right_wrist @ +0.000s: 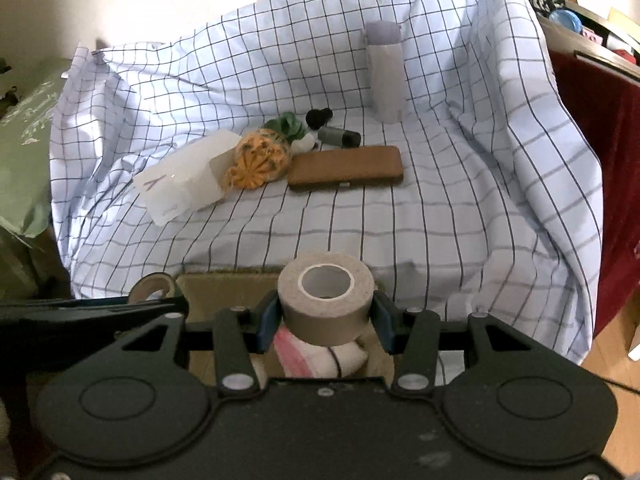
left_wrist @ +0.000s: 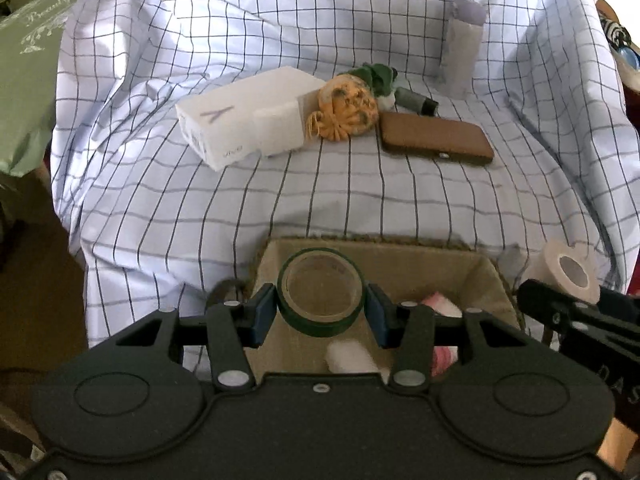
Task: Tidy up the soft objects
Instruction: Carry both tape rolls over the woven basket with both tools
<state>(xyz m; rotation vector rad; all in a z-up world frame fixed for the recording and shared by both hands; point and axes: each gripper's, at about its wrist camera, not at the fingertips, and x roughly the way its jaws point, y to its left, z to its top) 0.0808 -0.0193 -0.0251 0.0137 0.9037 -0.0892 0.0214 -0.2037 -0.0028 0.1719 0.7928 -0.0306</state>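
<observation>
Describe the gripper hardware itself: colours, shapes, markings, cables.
Both look identical. The left gripper and right gripper each have a matte black plastic body with two round raised discs, black linkage arms pinned by silver rivets, and blue pads on the fingers. White lettering, partly cut off, shows on the right gripper's side in the left wrist view. No cables or sleeves are visible.

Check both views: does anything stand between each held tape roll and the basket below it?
Nothing visible does. The left tool holds the green tape roll and the right tool the beige tape roll above the open basket.
</observation>
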